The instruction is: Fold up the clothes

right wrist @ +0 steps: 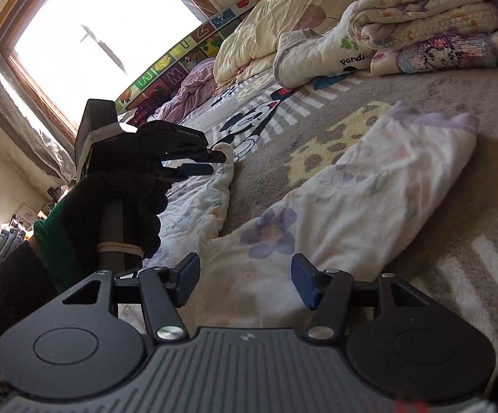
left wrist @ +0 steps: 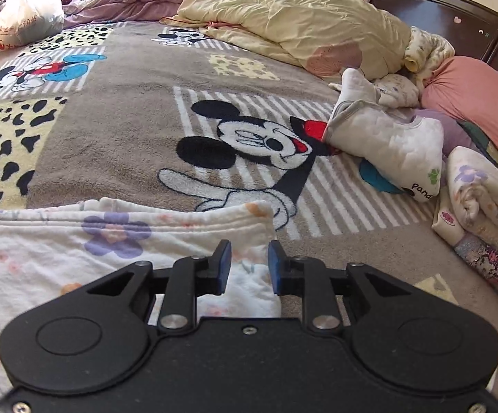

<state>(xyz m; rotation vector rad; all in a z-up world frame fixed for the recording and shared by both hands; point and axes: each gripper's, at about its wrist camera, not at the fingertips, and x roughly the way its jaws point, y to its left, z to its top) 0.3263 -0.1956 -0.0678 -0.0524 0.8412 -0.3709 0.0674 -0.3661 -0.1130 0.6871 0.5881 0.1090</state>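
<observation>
A white floral garment with purple flowers [left wrist: 111, 241] lies on the Mickey Mouse blanket [left wrist: 128, 130]. My left gripper [left wrist: 249, 263] is open, its blue pads [left wrist: 226, 261] a small gap apart over the garment's folded corner. In the right wrist view the garment [right wrist: 352, 199] has a purple-trimmed end at the far right. My right gripper [right wrist: 245, 280] is open wide just above the garment's near part. The left gripper [right wrist: 197, 161], held by a black-gloved hand, shows there at the garment's other end.
Folded clothes are stacked at the right [left wrist: 483, 206], also seen in the right wrist view [right wrist: 438, 20]. A white "panda" garment [left wrist: 386, 144], a cream quilt [left wrist: 300, 20], a pink pillow [left wrist: 476, 103], a plastic bag [left wrist: 25, 13] and a dark headboard [left wrist: 455, 17] surround the blanket.
</observation>
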